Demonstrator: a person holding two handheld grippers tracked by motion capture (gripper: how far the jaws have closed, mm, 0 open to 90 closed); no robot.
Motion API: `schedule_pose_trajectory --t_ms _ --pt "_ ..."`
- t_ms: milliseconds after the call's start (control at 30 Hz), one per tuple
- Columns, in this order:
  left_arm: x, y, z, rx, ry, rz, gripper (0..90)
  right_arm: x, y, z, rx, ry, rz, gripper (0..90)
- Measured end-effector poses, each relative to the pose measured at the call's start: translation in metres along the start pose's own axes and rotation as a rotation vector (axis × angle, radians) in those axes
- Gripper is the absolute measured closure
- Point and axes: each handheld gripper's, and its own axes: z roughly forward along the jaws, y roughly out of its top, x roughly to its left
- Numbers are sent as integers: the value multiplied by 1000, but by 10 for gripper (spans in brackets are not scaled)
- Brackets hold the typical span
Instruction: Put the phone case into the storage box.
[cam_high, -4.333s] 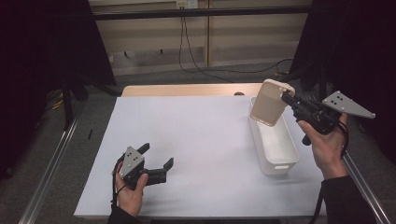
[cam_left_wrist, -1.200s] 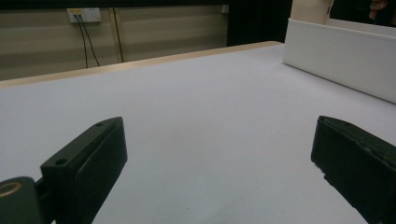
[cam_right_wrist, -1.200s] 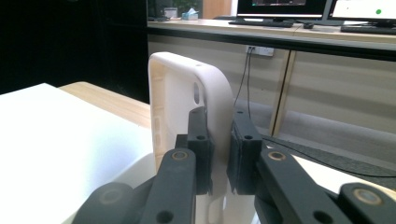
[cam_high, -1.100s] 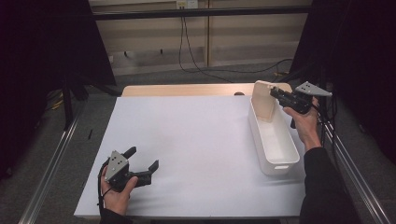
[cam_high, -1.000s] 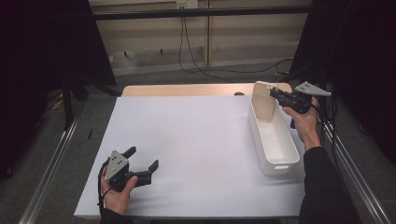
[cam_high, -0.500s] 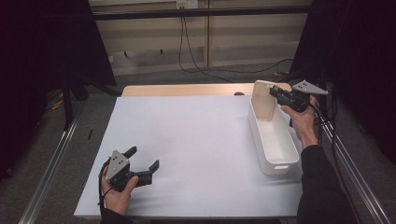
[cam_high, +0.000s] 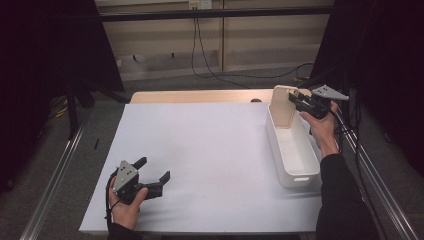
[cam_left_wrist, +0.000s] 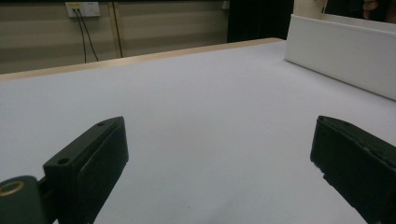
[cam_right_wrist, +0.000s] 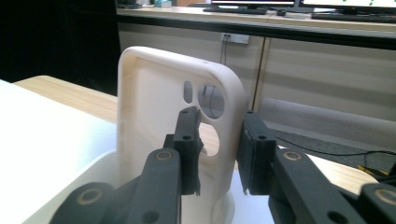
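A cream lid (cam_high: 281, 107) with rounded corners and cut-out holes stands upright in the far end of the long white bin (cam_high: 296, 152) at the table's right. My right gripper (cam_high: 292, 101) is level at the lid's right edge. In the right gripper view the lid (cam_right_wrist: 154, 102) has its edge between the jaws, which have just been opening; the left pad stands a little off the rim. Near the table's front left, my left gripper (cam_high: 154, 168) rests open with nothing between its jaws. The left gripper view has that gripper (cam_left_wrist: 219, 158) low over the white sheet.
A white sheet (cam_high: 200, 150) covers the table, with a strip of bare wood (cam_high: 200, 96) at the far edge. The bin's wall (cam_left_wrist: 336, 51) lies to the right, ahead of the left gripper. Metal rails run along both sides of the table.
Earlier my right gripper held the lid tilted above the bin; now the lid stands in the bin's far end. My left hand has shifted toward the front left. Little differs over the last second.
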Motion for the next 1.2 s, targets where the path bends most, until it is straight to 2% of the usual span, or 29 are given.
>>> schedule_pose_trajectory --t_ms 333,500,800,933,1133,1200 --pt "0 0 0 1 2 6 41 0 -1 3 0 -15 15 692" --pt "-1 0 0 7 -1 18 41 -1 -1 4 2 -27 27 652" --pt "-2 1 1 9 -3 22 41 -2 -1 4 -1 -37 21 629" --pt "-3 1 2 11 -5 24 41 -3 -1 5 4 -52 36 556" --pt "-5 1 3 8 -8 24 41 -3 -1 4 4 -57 45 510" --pt "-4 1 2 9 -8 29 41 -3 -1 4 1 -64 50 449"
